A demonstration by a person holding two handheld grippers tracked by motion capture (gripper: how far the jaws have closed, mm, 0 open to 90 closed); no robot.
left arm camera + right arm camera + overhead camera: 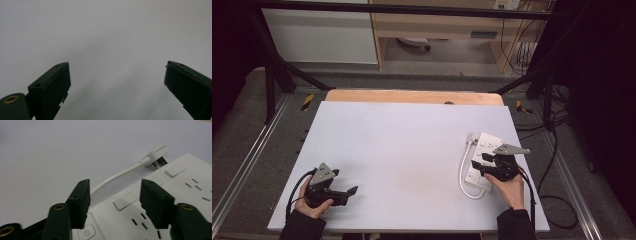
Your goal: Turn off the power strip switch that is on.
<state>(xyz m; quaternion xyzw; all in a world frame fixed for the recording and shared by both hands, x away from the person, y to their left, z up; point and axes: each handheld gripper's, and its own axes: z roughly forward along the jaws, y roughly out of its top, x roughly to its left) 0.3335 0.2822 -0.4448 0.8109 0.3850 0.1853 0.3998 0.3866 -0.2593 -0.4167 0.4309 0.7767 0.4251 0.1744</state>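
High view: right gripper (pixel 486 161), jaws spread, hovers over a white power strip (pixel 481 150); left gripper (pixel 353 191) rests spread apart.

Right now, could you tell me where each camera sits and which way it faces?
High view: above the person's side, looking forward and down on the table; both hands, left gripper, right gripper.
Left gripper view: on that gripper, facing bare table between open jaws.
Right gripper view: over the power strip, jaws apart.
Shared: strip in high and right views.
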